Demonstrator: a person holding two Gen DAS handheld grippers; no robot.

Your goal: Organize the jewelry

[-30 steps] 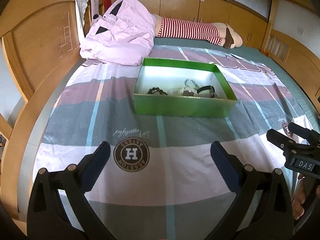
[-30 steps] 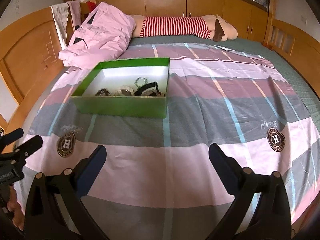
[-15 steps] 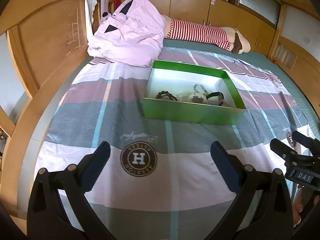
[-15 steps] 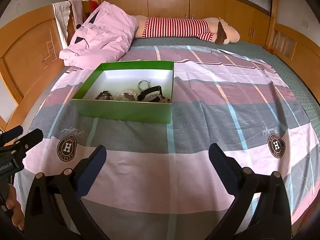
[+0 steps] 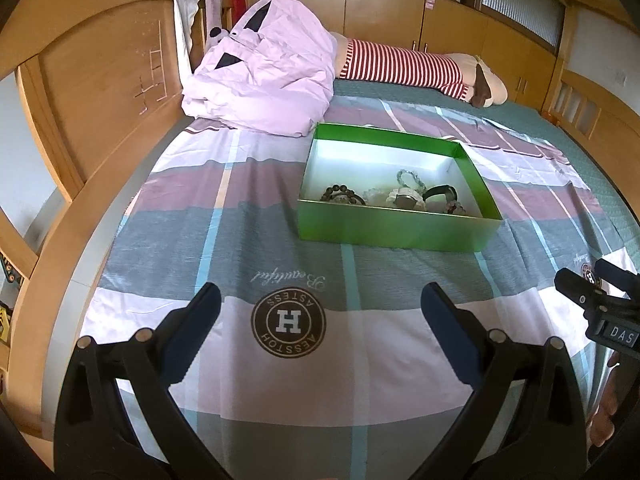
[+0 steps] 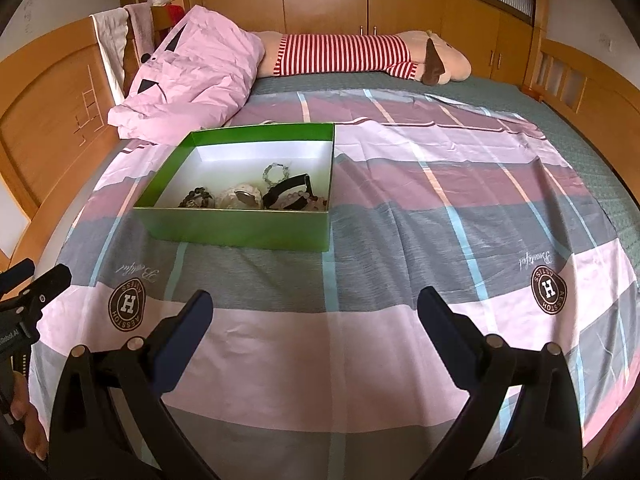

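A green box (image 5: 396,230) (image 6: 240,228) with a white inside stands open on the striped bedsheet. Along its near wall lie several pieces of jewelry: a dark bead bracelet (image 5: 340,194) (image 6: 198,197), a pale bead bracelet (image 5: 410,179) (image 6: 276,172), a black watch (image 5: 440,192) (image 6: 288,188) and a whitish piece (image 6: 240,198). My left gripper (image 5: 320,316) stands open over the sheet, short of the box, nothing between its fingers. My right gripper (image 6: 314,312) is open too, empty, near the box's right front corner. Each gripper shows at the edge of the other's view.
A crumpled pink quilt (image 5: 264,80) (image 6: 192,76) lies behind the box by the wooden headboard (image 5: 96,92). A long striped plush toy (image 6: 360,56) lies along the far edge. Wooden cabinets (image 6: 328,0) line the back wall. A hand (image 6: 24,420) holds the left gripper.
Both grippers have risen and tilted, so the box now sits lower and nearer in both views, with more of its inside showing. Both stay open and empty.
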